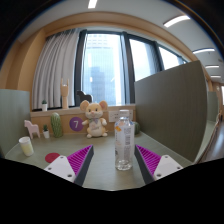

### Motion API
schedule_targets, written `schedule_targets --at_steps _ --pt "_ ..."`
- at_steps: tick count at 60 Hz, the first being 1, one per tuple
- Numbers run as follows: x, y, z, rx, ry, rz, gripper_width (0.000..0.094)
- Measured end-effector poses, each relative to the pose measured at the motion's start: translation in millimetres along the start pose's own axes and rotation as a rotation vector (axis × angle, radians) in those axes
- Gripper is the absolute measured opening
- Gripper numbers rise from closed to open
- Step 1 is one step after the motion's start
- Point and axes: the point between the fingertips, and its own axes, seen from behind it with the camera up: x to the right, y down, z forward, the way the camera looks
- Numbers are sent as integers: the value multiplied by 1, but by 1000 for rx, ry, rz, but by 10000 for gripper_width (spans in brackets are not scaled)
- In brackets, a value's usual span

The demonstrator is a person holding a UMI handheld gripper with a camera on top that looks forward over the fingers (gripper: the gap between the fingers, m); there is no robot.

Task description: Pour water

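A clear plastic water bottle (123,141) with a white cap stands upright on the grey table (105,168), between and just ahead of my fingers, closer to the right one. Gaps show on both sides of it. My gripper (112,163) is open, and its magenta pads (77,157) sit well apart on either side. A pale cup (26,146) stands on the table off to the left, beyond the left finger.
A teddy bear (95,118) sits at the back of the table by a purple round item (77,124) and a green bottle (56,124). A grey partition (170,98) rises on the right. Windows and curtains lie behind.
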Motion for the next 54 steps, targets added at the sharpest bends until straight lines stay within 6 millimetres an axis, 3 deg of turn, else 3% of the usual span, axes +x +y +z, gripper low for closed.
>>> schedule_targets --at_steps 9,18,23,28,31,43,54 --pt "31 -2 41 0 14 4 843" --pt "37 -2 81 -13 -9 -21 831" --pt "36 -2 98 -7 -22 -47 788" --pt "35 1 112 -17 -35 -35 654" --pt "39 0 118 -21 -36 -16 540" --pt "39 -1 118 5 -11 -59 359" --pt "28 -3 119 12 14 -192 351"
